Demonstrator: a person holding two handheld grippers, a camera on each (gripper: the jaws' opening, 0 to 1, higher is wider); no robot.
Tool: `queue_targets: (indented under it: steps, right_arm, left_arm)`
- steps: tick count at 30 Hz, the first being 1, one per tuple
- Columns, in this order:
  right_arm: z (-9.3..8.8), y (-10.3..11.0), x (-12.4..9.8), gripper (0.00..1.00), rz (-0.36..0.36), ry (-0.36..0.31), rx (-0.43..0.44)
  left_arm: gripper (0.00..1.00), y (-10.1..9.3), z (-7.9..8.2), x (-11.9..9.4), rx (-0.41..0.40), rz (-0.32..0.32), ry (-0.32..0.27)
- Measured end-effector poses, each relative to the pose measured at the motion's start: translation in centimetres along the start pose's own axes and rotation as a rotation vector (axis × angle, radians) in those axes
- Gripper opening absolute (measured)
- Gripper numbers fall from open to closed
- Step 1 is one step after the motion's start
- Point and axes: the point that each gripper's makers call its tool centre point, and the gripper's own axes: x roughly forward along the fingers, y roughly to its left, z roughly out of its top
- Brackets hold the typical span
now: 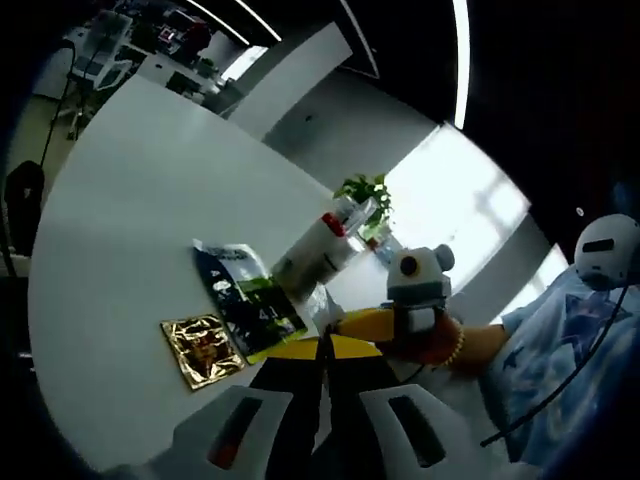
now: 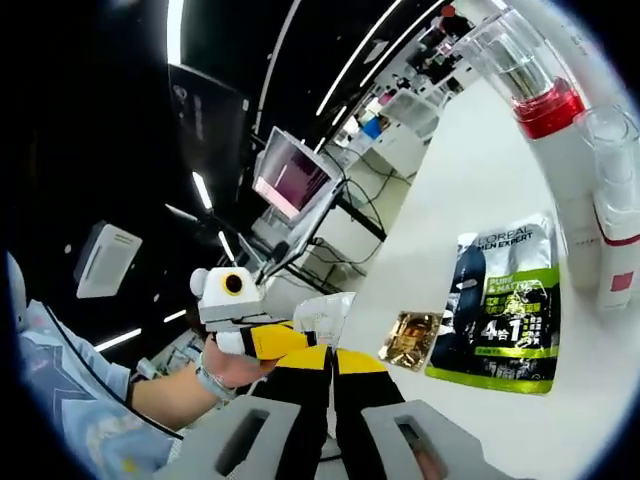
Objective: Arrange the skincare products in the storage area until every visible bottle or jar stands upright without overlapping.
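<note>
On the white table [image 1: 150, 200] a white bottle [image 1: 315, 250] with a red collar and clear cap lies on its side. In the right gripper view that bottle [image 2: 560, 150] is close at the top right, with a second clear-capped tube [image 2: 615, 230] beside it. A dark and green sachet [image 1: 250, 300] [image 2: 500, 300] and a gold sachet [image 1: 205, 350] [image 2: 410, 340] lie flat. Both grippers meet at a small clear packet [image 1: 322, 303] [image 2: 325, 318]. My left gripper [image 1: 325, 350] [image 2: 295, 340] and right gripper [image 2: 330, 362] [image 1: 350, 322] have their jaws pressed together at it.
A person's hand with a bracelet [image 1: 455, 345] and a blue sleeve [image 1: 560, 360] hold the right gripper. A potted plant [image 1: 365, 190] stands beyond the table's far edge. Desks and a monitor [image 2: 295, 180] fill the room behind.
</note>
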Motion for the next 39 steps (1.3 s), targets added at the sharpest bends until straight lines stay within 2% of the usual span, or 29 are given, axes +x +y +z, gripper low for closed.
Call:
queue_targets:
  steps: [3,6,9,10,12,14,17,21,25,27,31,34,36,37,39]
  right_arm:
    - [-0.1,0.0,0.0,0.0,0.001,0.004,0.008]
    - [-0.2,-0.7,0.1,0.0,-0.043,0.012,-0.027]
    - [-0.3,-1.6,-0.1,0.0,-0.088,0.021,-0.012]
    - [-0.5,-2.5,-0.4,0.0,-0.135,0.037,-0.01]
    - [-0.6,-2.9,-0.5,0.0,-0.149,0.044,-0.018]
    - [-0.4,-2.9,-0.6,0.0,-0.144,0.036,-0.014]
    - [-0.1,-2.8,-0.6,0.0,-0.139,0.026,0.002]
    - [-0.5,-3.3,-0.6,0.0,-0.16,0.043,-0.011]
    - [-0.4,-3.5,-0.7,0.0,-0.174,0.045,-0.027]
    - [-0.5,-3.6,-0.7,0.0,-0.178,0.046,-0.028]
    - [-0.7,-4.2,-0.8,0.0,-0.203,0.059,-0.036]
    - [-0.6,-4.3,-0.9,0.0,-0.209,0.059,-0.039]
    - [-0.6,-4.3,-0.9,0.0,-0.21,0.056,-0.038]
    - [-0.5,-4.3,-0.9,0.0,-0.211,0.057,-0.04]
    - [-0.5,-4.3,-0.9,0.0,-0.213,0.059,-0.046]
  left_arm:
    - [0.0,0.2,0.0,0.1,-0.009,0.007,0.012]
    - [0.0,0.7,0.0,0.3,0.007,0.035,0.03]
    - [0.0,1.8,0.4,0.2,0.001,0.06,0.043]
    - [0.0,2.4,0.7,0.2,0.002,0.079,0.041]
    - [0.0,3.6,1.7,-0.1,0.009,0.123,0.022]
    - [0.0,4.3,2.5,-0.1,-0.003,0.129,0.026]
    - [0.0,5.8,3.6,0.1,0.0,0.17,0.038]
    - [0.0,7.4,4.8,1.2,-0.02,0.188,0.062]
    - [0.0,8.6,4.9,2.6,-0.028,0.203,0.127]
    - [0.0,9.8,4.3,3.2,-0.021,0.233,0.182]
    - [0.0,11.4,4.1,4.4,-0.009,0.275,0.239]
    - [0.0,13.0,4.3,4.5,0.043,0.351,0.275]
    - [0.0,13.5,4.0,4.7,0.06,0.372,0.318]
    - [0.0,13.7,3.9,4.8,0.097,0.388,0.341]
    - [0.0,13.9,4.1,5.0,0.149,0.41,0.35]
